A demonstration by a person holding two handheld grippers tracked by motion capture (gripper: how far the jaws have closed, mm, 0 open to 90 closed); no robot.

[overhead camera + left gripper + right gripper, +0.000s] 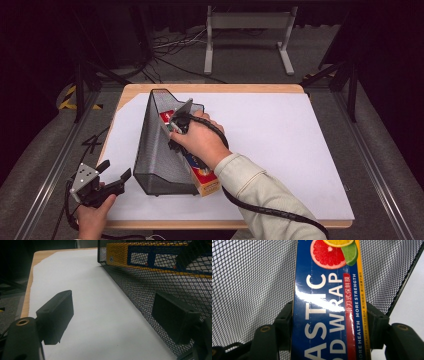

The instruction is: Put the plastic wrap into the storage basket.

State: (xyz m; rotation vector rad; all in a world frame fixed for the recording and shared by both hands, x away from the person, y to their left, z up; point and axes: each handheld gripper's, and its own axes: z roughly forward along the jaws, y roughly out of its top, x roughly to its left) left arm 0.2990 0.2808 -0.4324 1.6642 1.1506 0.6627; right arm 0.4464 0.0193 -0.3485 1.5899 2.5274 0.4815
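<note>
Plastic wrap box (pixel 328 302), long and dark blue with yellow edging, lies lengthwise in the black mesh file holder (pixel 155 150) on the white sheet (pixel 280 145) covering the wooden table (pixel 210 88). Reads in big white capitals "ASTIC" over "D WRAP" in the right gripper view, cut off at the left edge of the face. Carries a red strip of white Chinese characters beside that, then small white print: "MORE STRENGTH", "MORE HEALTH", and part of "PLACED IN THE BOX" along the yellow margin. Shows a halved pink grapefruit, an orange slice and a lime wedge at the far end. Pokes its near end, orange-red with a fruit picture, out of the holder's low open side in the high view.

Right gripper (pixel 329 322) clamped across the box's width, one black jaw pressed to each long side, mesh wall behind. Held by the right hand (pixel 202 142), reaching over the holder, pale sleeve (pixel 260 195) behind it.

Left gripper (pixel 112 317) spread wide with nothing between the jaws, low over the white sheet, just beside the holder's outer mesh wall. Sits at the table's near left corner in the high view, gripped by the left hand (pixel 92 215). Through the mesh in the left gripper view: the box's yellow side with blue frames, no legible words.
</note>
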